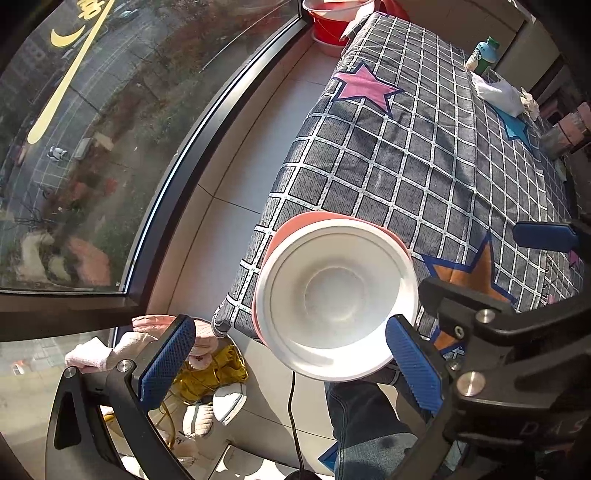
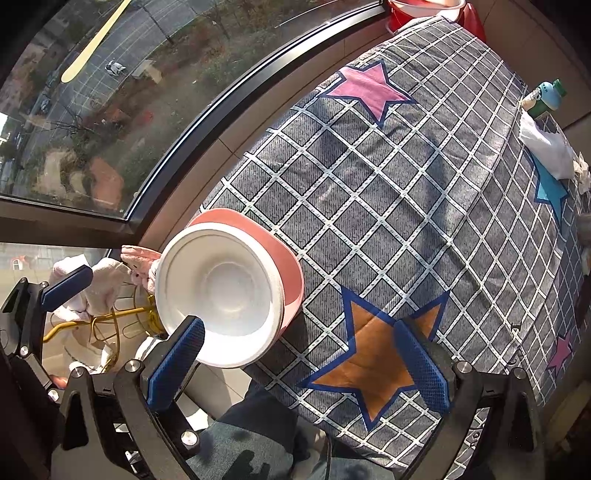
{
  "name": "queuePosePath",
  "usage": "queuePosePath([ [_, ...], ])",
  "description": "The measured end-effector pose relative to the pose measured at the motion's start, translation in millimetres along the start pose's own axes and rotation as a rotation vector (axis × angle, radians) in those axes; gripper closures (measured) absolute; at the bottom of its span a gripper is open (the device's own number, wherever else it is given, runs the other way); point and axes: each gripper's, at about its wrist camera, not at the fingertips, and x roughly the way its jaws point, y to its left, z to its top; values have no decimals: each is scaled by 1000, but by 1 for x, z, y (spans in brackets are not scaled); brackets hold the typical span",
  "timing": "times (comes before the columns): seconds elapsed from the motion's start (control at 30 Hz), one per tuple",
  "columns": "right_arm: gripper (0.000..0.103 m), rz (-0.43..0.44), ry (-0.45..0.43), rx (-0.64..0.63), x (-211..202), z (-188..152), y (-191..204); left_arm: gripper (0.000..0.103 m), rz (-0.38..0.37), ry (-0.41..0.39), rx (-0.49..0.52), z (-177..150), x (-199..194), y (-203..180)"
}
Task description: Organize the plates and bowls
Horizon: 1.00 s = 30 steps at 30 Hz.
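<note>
A white bowl (image 1: 334, 299) sits stacked inside a pink bowl (image 1: 291, 229) at the near left corner of the table, on the grey checked cloth (image 1: 406, 155). The stack also shows in the right wrist view as the white bowl (image 2: 221, 295) in the pink bowl (image 2: 288, 273). My left gripper (image 1: 291, 365) is open and empty, just in front of the stack. My right gripper (image 2: 299, 365) is open and empty, to the right of the stack above an orange star. Its left finger (image 2: 177, 365) overlaps the white bowl's near rim in the image.
A green-capped bottle (image 1: 482, 55), a white bag (image 1: 496, 92) and a pink container (image 1: 567, 134) stand at the table's far right. A red bucket (image 1: 332, 22) sits beyond the far end. A large window (image 1: 92, 147) runs along the left. Pink cloths (image 1: 122, 347) lie on the floor.
</note>
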Motion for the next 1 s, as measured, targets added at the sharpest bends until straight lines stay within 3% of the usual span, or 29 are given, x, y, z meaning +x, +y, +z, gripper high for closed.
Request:
queuePosePath([
  [1.0,0,1,5,48,2,-1,-4,0,-3,3,33,0,1,-6],
])
